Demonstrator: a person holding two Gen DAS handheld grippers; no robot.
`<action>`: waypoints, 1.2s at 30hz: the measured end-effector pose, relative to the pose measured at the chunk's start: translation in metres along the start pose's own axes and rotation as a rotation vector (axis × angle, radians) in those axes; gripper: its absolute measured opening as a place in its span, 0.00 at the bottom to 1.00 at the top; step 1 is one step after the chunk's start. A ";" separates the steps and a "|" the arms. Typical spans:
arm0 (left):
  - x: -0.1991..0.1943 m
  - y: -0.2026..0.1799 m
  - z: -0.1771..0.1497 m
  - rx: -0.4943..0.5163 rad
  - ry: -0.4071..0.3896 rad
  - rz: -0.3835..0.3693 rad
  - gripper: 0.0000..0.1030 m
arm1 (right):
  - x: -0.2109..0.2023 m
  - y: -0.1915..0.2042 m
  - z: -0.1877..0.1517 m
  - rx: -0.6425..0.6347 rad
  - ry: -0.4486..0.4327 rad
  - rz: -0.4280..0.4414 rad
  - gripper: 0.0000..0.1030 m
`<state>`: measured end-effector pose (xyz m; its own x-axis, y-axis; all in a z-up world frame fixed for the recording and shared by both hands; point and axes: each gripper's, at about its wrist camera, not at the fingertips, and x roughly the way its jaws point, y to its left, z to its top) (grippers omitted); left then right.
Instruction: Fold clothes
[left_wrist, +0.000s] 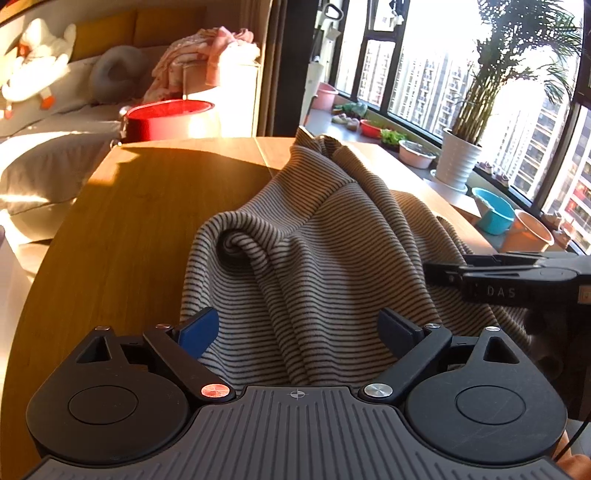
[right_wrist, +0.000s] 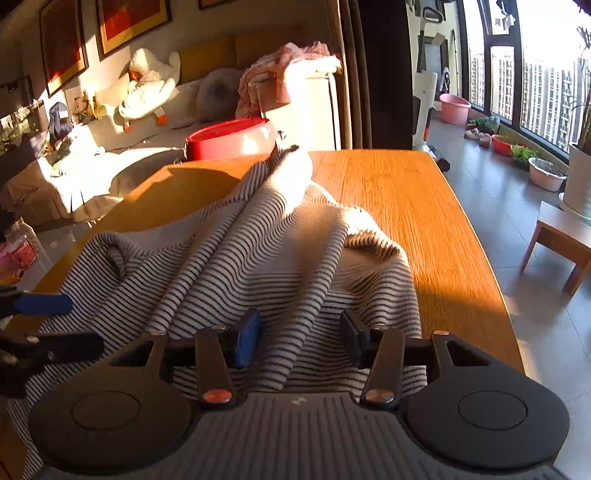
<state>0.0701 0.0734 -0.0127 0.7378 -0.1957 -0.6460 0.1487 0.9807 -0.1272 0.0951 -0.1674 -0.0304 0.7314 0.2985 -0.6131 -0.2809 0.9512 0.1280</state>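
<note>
Sunlit wooden table bears crumpled striped shirt, bunched mid-table. Left gripper and right gripper both spread above near hem, pinching nothing — risk: closing on ridge grabs several layers, fold skews.

Low, warm sunlight pours through the windows right of the jaws, blowing out the glass. Long, hard shadows cross the counter ahead. Fisheye distortion bends the edges; focus stays fairly sharp.
</note>
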 end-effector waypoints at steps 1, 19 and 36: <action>0.000 0.001 0.001 0.001 -0.007 0.007 0.93 | 0.000 -0.001 -0.004 -0.006 -0.007 -0.001 0.46; -0.009 0.018 0.021 -0.054 -0.063 0.060 0.94 | -0.034 0.006 0.009 -0.047 -0.089 -0.012 0.31; -0.004 0.034 0.025 -0.098 -0.048 0.088 0.96 | -0.031 0.062 0.001 -0.127 0.062 0.219 0.49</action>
<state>0.0884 0.1078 0.0040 0.7765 -0.1062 -0.6211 0.0187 0.9891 -0.1457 0.0557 -0.1181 -0.0032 0.6062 0.4867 -0.6290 -0.5067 0.8459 0.1663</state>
